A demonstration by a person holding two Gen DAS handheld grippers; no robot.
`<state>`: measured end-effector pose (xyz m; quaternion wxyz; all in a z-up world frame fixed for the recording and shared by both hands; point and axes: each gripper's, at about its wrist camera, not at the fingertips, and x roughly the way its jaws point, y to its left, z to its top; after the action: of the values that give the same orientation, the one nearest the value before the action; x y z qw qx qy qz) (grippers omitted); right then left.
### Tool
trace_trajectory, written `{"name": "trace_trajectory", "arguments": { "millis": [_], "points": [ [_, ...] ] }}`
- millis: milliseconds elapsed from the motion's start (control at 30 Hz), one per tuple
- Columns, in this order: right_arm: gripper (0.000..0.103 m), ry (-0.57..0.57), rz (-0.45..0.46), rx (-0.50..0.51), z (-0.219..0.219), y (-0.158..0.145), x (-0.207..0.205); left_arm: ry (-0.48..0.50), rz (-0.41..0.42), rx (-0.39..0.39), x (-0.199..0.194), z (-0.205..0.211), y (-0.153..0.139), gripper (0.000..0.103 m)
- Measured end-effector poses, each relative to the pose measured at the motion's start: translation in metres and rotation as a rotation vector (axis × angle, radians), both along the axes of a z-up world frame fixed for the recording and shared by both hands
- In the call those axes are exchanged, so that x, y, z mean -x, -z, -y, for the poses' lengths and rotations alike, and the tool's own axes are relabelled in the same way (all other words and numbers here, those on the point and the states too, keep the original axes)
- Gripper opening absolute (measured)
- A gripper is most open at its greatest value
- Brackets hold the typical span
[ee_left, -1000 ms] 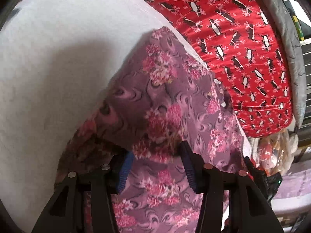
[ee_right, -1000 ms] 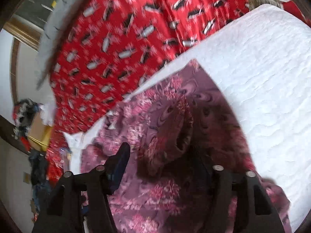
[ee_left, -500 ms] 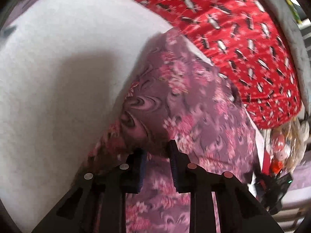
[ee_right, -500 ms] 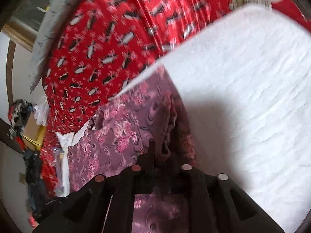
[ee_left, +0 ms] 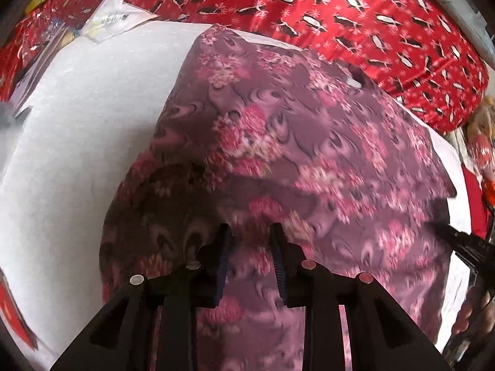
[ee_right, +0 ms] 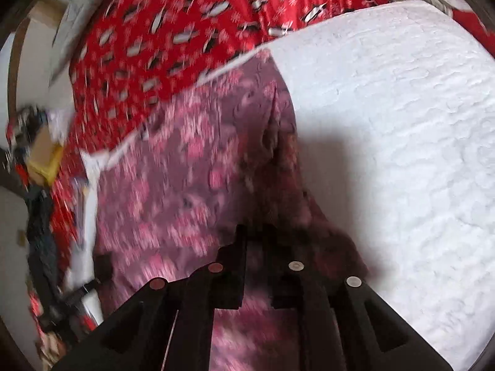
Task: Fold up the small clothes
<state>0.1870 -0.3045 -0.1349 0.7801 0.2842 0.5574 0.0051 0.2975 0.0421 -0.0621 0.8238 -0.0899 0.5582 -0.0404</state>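
Left wrist view: the left gripper (ee_left: 250, 232) pinches a raised fold of the purple floral garment (ee_left: 309, 130), fingers drawn close on the cloth. The fabric stretches ahead and to the right across the white quilt (ee_left: 77, 117), beside the red penguin-print blanket (ee_left: 371, 15).

Right wrist view: the right gripper (ee_right: 256, 232) clamps the garment's near edge, fingers nearly together. The cloth runs forward and leftward, so any fold likely travels away from both grippers.

- Both fisheye views bow strongly, with dark corners at the rim.
- Soft, fairly bright light; the floral garment (ee_left: 309, 142) throws a grey shadow on the white cover (ee_right: 402, 130).
- Right wrist view smears heavily: red penguin fabric (ee_right: 154, 46) streaks.
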Motion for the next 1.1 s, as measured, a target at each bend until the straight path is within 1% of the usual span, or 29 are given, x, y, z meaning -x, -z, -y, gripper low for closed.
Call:
{"name": "trace_trajectory", "arguments": {
  "millis": [33,100,200,233,267,300,367,400,467,533,600,633,667,700,733,800,867,1000,1100],
  "points": [
    [0.017,-0.035,-0.027,0.031,-0.002,-0.002,0.001,0.004,0.003,-0.001,0.003,0.003,-0.003,0.025],
    [0.017,-0.113,-0.058,0.075,-0.006,-0.005,0.016,0.009,0.018,-0.011,0.018,0.006,-0.010,0.025],
    [0.019,-0.176,-0.081,0.088,-0.013,-0.011,0.040,0.016,0.032,-0.019,0.043,0.007,-0.019,0.025],
    [0.024,-0.193,-0.100,0.086,-0.016,-0.010,0.050,0.017,0.035,-0.022,0.049,0.008,-0.022,0.025],
    [0.025,-0.205,-0.109,0.090,-0.017,-0.009,0.055,0.020,0.038,-0.030,0.056,0.011,-0.025,0.025],
    [0.025,-0.222,-0.112,0.103,-0.020,-0.011,0.064,0.023,0.041,-0.032,0.070,-0.001,-0.033,0.025],
    [0.025,-0.251,-0.109,0.127,-0.023,-0.016,0.081,0.027,0.058,-0.043,0.088,0.002,-0.042,0.026],
    [0.026,-0.255,-0.112,0.129,-0.023,-0.018,0.085,0.030,0.065,-0.052,0.100,-0.006,-0.052,0.026],
    [0.027,-0.259,-0.116,0.132,-0.018,-0.024,0.104,0.032,0.074,-0.066,0.113,-0.003,-0.059,0.026],
    [0.027,-0.256,-0.099,0.131,-0.012,-0.032,0.120,0.035,0.085,-0.078,0.127,-0.002,-0.067,0.026],
    [0.028,-0.242,-0.072,0.134,-0.003,-0.043,0.132,0.043,0.084,-0.095,0.139,-0.003,-0.074,0.031],
    [0.031,-0.237,-0.064,0.136,0.000,-0.047,0.136,0.049,0.081,-0.099,0.143,-0.005,-0.076,0.033],
    [0.035,-0.232,-0.053,0.142,0.004,-0.053,0.143,0.049,0.079,-0.099,0.148,-0.010,-0.079,0.038],
    [0.038,-0.229,-0.045,0.149,0.009,-0.059,0.149,0.046,0.077,-0.100,0.152,-0.016,-0.081,0.042],
    [0.042,-0.229,-0.037,0.157,0.014,-0.064,0.156,0.038,0.070,-0.102,0.158,-0.026,-0.082,0.045],
    [0.045,-0.233,-0.026,0.165,0.017,-0.068,0.167,0.026,0.045,-0.102,0.166,-0.045,-0.082,0.051],
    [0.050,-0.234,-0.029,0.160,0.021,-0.066,0.181,0.003,0.000,-0.093,0.178,-0.068,-0.076,0.051],
    [0.050,-0.226,-0.072,0.135,0.030,-0.050,0.205,-0.012,-0.108,-0.042,0.200,-0.102,-0.055,0.051],
    [0.050,-0.199,-0.092,0.064,0.033,-0.036,0.221,0.009,-0.184,-0.007,0.216,-0.114,-0.037,0.051]
  ]
}}
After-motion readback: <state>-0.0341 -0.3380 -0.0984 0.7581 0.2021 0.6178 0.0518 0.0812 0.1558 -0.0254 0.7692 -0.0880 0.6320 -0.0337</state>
